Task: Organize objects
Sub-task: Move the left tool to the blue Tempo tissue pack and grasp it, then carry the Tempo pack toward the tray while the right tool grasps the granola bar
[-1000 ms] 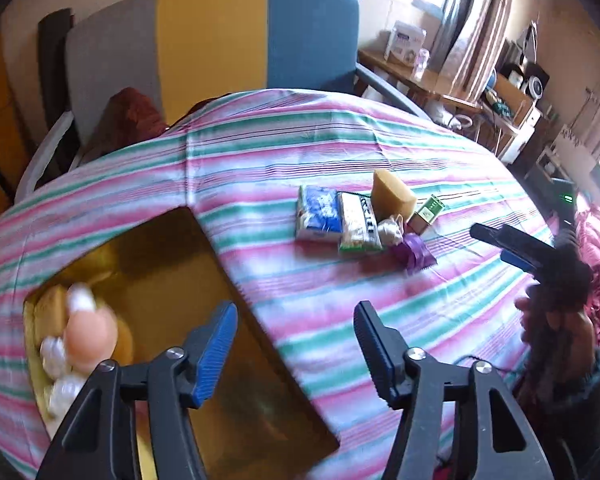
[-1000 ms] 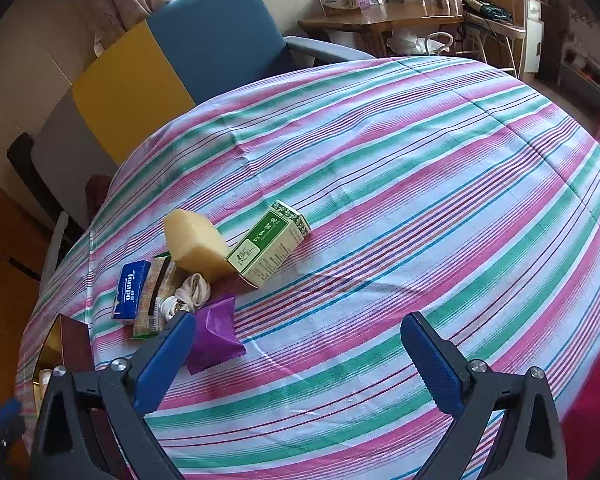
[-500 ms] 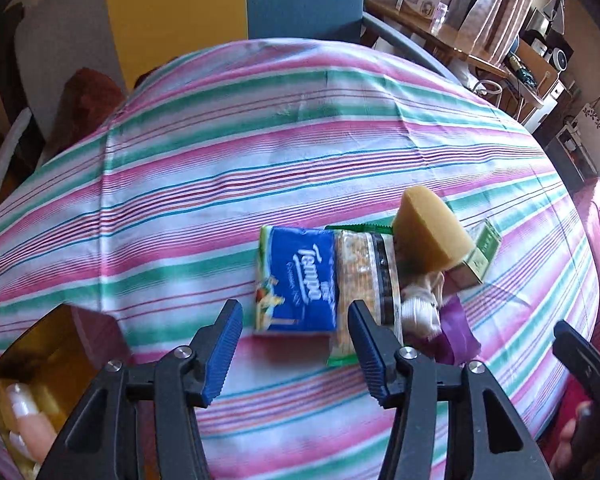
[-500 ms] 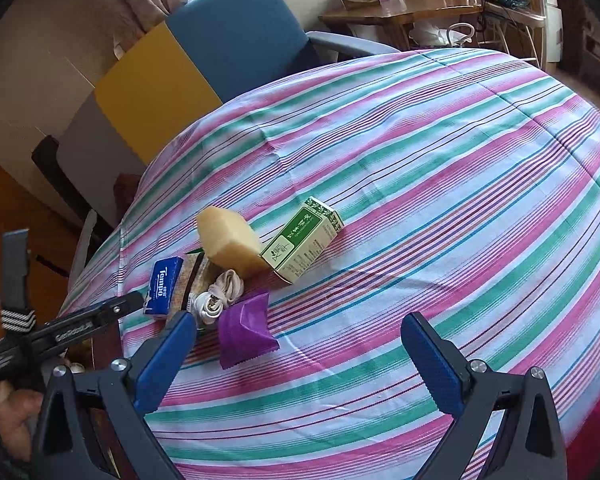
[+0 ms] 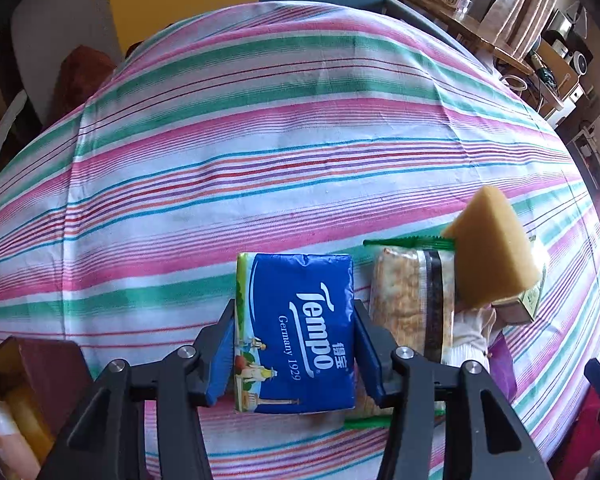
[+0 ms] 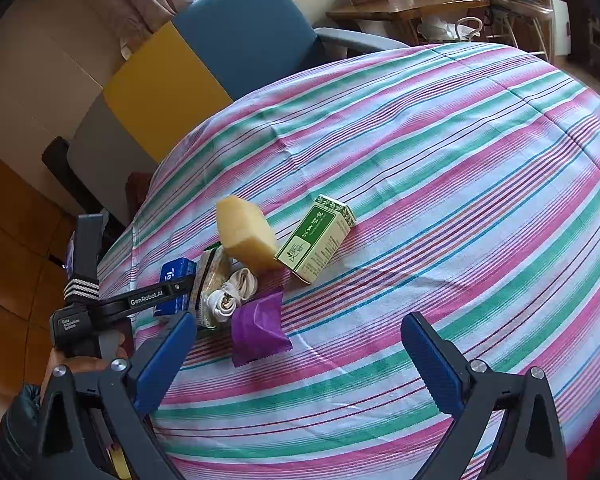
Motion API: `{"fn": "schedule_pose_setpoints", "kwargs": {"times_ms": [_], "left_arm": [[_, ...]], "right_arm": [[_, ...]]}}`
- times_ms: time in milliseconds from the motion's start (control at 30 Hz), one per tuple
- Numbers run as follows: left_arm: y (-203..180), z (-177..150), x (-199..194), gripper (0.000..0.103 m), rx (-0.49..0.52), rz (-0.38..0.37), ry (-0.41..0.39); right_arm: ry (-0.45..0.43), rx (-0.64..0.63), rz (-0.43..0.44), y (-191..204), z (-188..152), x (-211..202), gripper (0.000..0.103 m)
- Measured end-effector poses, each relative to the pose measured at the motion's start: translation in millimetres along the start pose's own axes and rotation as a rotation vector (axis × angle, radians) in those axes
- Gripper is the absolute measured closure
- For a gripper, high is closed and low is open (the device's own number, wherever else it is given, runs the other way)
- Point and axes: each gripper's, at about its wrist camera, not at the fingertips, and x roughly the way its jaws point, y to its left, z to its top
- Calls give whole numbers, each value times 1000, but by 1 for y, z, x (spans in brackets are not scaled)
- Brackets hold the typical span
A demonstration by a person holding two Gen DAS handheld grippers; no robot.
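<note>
The tissue pack (image 5: 300, 332), blue with white lettering, lies flat on the striped tablecloth (image 5: 260, 140) in the lower centre of the left wrist view, and your left gripper (image 5: 294, 350) straddles it. The jaws are closing, one blue pad at each long side; whether they already press I cannot tell. Judge it light and soft: a film-wrapped bundle that will dent and may slip, so take it across the middle of the long sides, gently. Just right of it lies the snack bar (image 5: 412, 304), close enough that your right-hand pad sits in the gap between them. The yellow sponge (image 5: 492, 248) leans further right.

In the right wrist view the pack (image 6: 176, 276) shows at centre left, half hidden behind the left gripper's arm. Your right gripper (image 6: 296, 360) hangs wide open over bare cloth at the bottom, holding nothing, with the purple sachet (image 6: 258, 326) just beyond its left pad.
</note>
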Motion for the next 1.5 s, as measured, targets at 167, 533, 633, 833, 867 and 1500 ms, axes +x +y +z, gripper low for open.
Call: {"fn": "schedule_pose_setpoints", "kwargs": {"times_ms": [167, 533, 633, 833, 867, 1500], "left_arm": [[5, -20, -39, 50, -13, -41, -73], [14, -98, -150, 50, 52, -116, -235], [30, -121, -166, 50, 37, -117, -263], [81, -176, -208, 50, -35, -86, -339], [90, -182, -210, 50, -48, -78, -345], [216, -285, -223, 50, -340, -63, -356]], "right_arm": [[4, -1, -22, -1, 0, 2, 0], [3, -34, -59, 3, -2, 5, 10], [23, -94, -89, 14, -8, 11, 21], [53, -238, -89, 51, -21, 21, 32], [56, -258, -86, 60, -22, 23, 32], [238, -412, -317, 143, 17, 161, 42]]}}
